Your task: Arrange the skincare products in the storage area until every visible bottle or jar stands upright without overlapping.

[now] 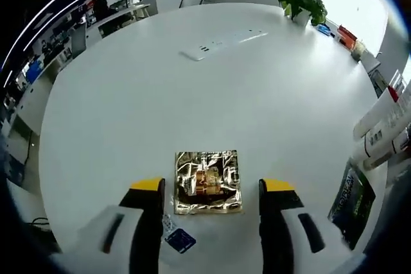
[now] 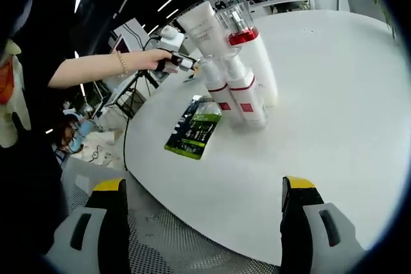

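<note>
- The round white table (image 1: 192,94) carries everything; a white power strip (image 1: 221,44) lies far across it and a potted plant (image 1: 302,1) stands at its far edge.
- In your right gripper view, the skincare bottles (image 2: 241,75) stand grouped together upright on the tabletop, long axes vertical though leaning in the fisheye. The group has a white tube (image 2: 204,27), a clear-capped bottle with a red band (image 2: 243,33), and two white pump bottles with red bands and red labels (image 2: 247,97); their writing is too small to read.
- In your left gripper view, the same white bottles (image 1: 385,126) appear at the right edge; their label print is illegible.
- A dark green sachet (image 1: 351,205) lies flat just beside the bottles, long axis pointing towards them; it reads "L'OREAL".
- A crinkled gold foil packet (image 1: 208,181) lies flat between your left jaws, untouched.
- A small blue-and-white tag (image 1: 178,239) lies by the left jaw; its print cannot be read.
- Your left gripper (image 1: 212,187) is spread wide, holding nothing.
- Your right gripper (image 2: 205,187) is likewise spread, empty, hanging off the table edge, well apart from the bottles.
- Your hand (image 2: 151,61) holds the left gripper (image 2: 173,62) behind the bottles.
</note>
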### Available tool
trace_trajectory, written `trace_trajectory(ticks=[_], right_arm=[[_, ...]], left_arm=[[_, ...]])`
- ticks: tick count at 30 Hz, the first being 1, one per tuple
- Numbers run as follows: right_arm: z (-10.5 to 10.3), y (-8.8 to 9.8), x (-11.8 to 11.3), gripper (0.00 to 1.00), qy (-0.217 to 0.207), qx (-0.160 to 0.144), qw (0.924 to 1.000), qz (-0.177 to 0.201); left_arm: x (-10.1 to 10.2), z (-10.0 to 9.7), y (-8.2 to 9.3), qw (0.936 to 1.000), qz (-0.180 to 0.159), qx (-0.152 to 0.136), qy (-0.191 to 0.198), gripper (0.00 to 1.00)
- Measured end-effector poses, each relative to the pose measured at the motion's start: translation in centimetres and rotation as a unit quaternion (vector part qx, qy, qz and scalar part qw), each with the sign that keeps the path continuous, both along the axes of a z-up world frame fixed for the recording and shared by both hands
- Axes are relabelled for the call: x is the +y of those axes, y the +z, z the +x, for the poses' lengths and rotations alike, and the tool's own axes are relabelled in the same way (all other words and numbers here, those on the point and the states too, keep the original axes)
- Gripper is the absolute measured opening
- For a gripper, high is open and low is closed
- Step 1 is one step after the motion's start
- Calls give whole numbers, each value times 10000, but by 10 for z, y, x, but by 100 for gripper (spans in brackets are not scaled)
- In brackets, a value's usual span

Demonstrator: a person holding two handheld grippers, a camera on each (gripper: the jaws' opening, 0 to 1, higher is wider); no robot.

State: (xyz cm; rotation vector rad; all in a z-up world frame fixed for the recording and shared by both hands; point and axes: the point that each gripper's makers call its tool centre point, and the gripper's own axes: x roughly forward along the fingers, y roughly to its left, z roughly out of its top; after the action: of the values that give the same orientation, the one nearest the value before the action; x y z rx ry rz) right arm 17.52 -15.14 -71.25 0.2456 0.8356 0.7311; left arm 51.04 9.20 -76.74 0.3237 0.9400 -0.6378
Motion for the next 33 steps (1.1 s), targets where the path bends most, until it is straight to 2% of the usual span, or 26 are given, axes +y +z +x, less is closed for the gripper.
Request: trace_trajectory(ticks=[7,9,11,16,18,26,33], right_arm=[[0,0,0,97,12,-33,10000,7],[0,0,-1,97,-4,3,10000,19],[0,-1,-2,97,-2,1,10000,9],[-1,-2,-2,96,36,-9,10000,-23],[0,-1,-2,96,45,-56,10000,-29],[1,2,0,97,56,-79,10000,11],[3,6,2,97,103,-215,9997,55]], left_arm=[[-1,4,1,9998,67,-78,-181,55],[-1,5,1,9996,57,-127,-263,50],[-2,3,3,9993,33,-117,-350,40],[-2,1,3,9993,58,-129,-342,40],[-2,-2,3,9987,140,-142,-479,40],[-3,-13,20,9974,167,-208,-672,39],[-2,-24,33,9962,191,-338,-779,39]])
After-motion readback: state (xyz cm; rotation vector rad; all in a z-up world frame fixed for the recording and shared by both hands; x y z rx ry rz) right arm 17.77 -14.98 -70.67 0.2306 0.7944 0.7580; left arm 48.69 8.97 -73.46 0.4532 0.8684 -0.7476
